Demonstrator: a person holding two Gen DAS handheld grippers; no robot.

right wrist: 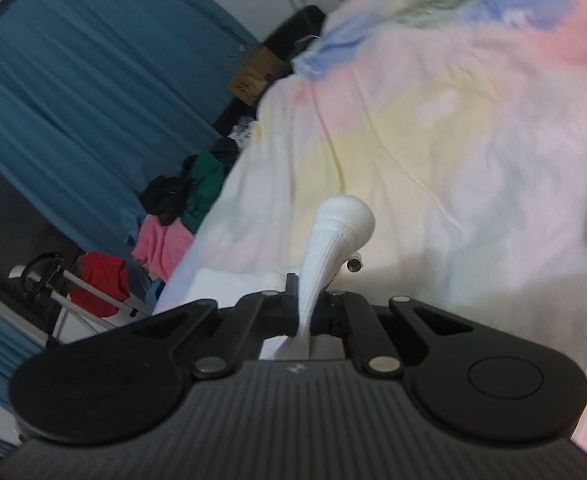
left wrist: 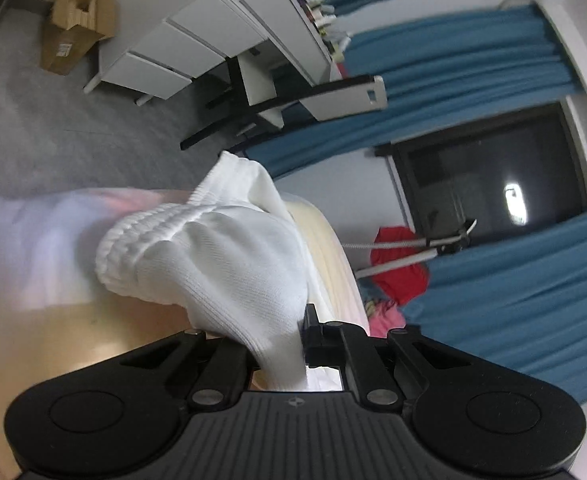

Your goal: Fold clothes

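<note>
Two tongs are clamped on white knit: the left gripper (left wrist: pixel 293 344) pinches a white sock (left wrist: pixel 213 248), the right gripper (right wrist: pixel 305 312) another sock (right wrist: pixel 341 220). Pickup looks done; next, probably lay them flat on the pastel bedspread (right wrist: pixel 453 140) ahead.

The white garment (left wrist: pixel 229 264) is ribbed knit cloth, matt and soft, bunched thick at its cuff. Both the left gripper (left wrist: pixel 293 340) and the right gripper (right wrist: pixel 307 312) are matt black plastic with dull metal rivets. The pastel bedspread (right wrist: pixel 453 140) is smooth cloth; the curtains (left wrist: pixel 493 60) are matt blue fabric.
</note>
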